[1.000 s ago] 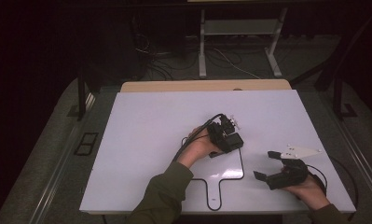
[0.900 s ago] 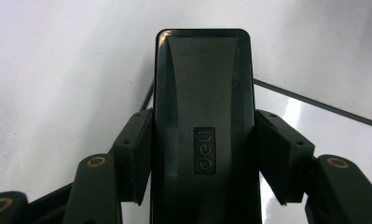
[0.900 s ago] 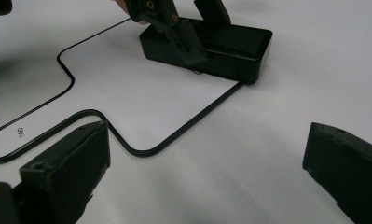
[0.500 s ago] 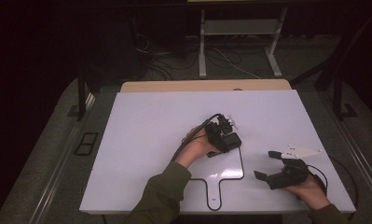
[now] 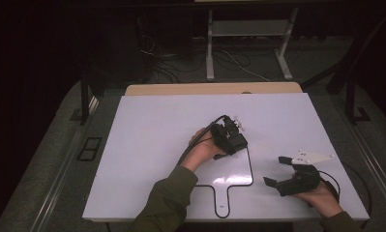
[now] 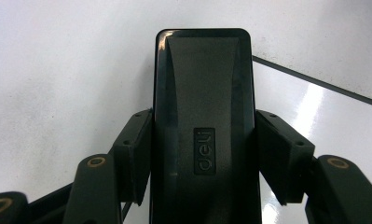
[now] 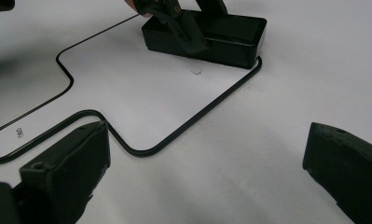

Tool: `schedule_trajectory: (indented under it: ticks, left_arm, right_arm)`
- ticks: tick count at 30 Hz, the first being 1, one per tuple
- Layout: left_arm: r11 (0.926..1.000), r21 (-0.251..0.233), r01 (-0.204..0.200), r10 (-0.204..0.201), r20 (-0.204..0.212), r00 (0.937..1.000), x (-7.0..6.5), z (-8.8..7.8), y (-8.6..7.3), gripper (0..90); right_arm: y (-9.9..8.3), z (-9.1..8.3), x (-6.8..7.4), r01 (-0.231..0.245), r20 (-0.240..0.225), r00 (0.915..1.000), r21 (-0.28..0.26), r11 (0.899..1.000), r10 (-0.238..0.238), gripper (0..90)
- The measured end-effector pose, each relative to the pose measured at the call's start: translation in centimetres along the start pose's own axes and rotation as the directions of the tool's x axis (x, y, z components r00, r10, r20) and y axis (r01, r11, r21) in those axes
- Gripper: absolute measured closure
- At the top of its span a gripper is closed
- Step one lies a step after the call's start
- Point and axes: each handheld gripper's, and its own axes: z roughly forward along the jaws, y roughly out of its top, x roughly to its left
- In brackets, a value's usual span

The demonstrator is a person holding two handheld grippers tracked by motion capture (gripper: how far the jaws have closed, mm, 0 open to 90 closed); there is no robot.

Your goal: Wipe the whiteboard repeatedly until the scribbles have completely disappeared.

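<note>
The left claw (image 6: 204, 154) is clamping a black Deli-branded box, probably a stapler (image 6: 203, 116), by its long sides and resting it on the white desk (image 5: 147, 140), at the far corner of the black paddle-shaped outline (image 7: 141, 150). To place it well, I reckon the person is wanting to square the box inside that line before letting go. The right claw (image 5: 283, 178) is waiting open and empty near the desk's front edge.
</note>
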Motion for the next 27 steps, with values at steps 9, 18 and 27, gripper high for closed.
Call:
schedule_trajectory:
  ticks: [9,18,27]
  left_arm:
    - [0.9985,0.015,-0.054,0.053,0.037,0.9979,-2.2,-0.3,0.1,39.7]
    - [0.9994,0.021,-0.028,0.028,0.002,0.9996,-1.0,0.0,0.2,39.7]
    - [0.9982,0.056,-0.023,0.024,-0.022,0.9995,0.4,0.1,0.5,39.7]
  right_arm:
    - [0.1,0.1,0.1,-0.002,-0.005,1.0000,-0.002,1.000,0.002,0.0]
    - [0.1,0.1,0.1,-0.001,0.002,1.0000,-0.001,1.000,0.001,0.0]
    - [0.1,0.0,0.0,0.002,0.008,1.0000,-0.003,1.000,-0.002,0.0]
